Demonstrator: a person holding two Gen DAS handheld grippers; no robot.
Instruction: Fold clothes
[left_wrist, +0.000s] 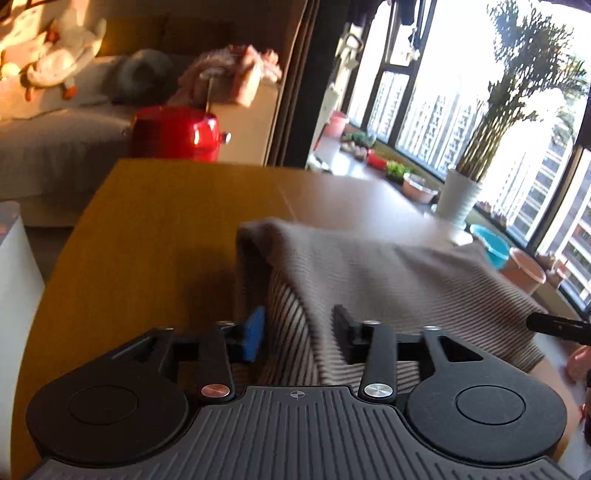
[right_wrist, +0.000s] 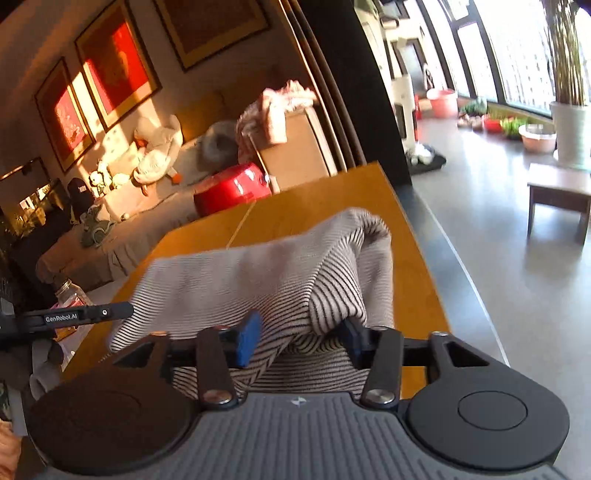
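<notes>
Left wrist view: the striped garment (left_wrist: 388, 280) is held aloft over the tabletop (left_wrist: 147, 229), stretched sideways between both grippers. The left gripper (left_wrist: 295, 336) and right gripper (right_wrist: 299, 338) are each seen with jaws clamped on an end, equally near.

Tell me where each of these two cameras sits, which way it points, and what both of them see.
Left wrist view: sits on the left hand-held gripper, looking forward across the yellow wooden table toward the windows; its own fingers hold the grey striped knit garment.
Right wrist view: sits on the right hand-held gripper, looking toward the sofa and framed pictures; its fingers hold the same garment.
Shared: garment, table, shiny red appliance, and each other's gripper at the frame edge.
</notes>
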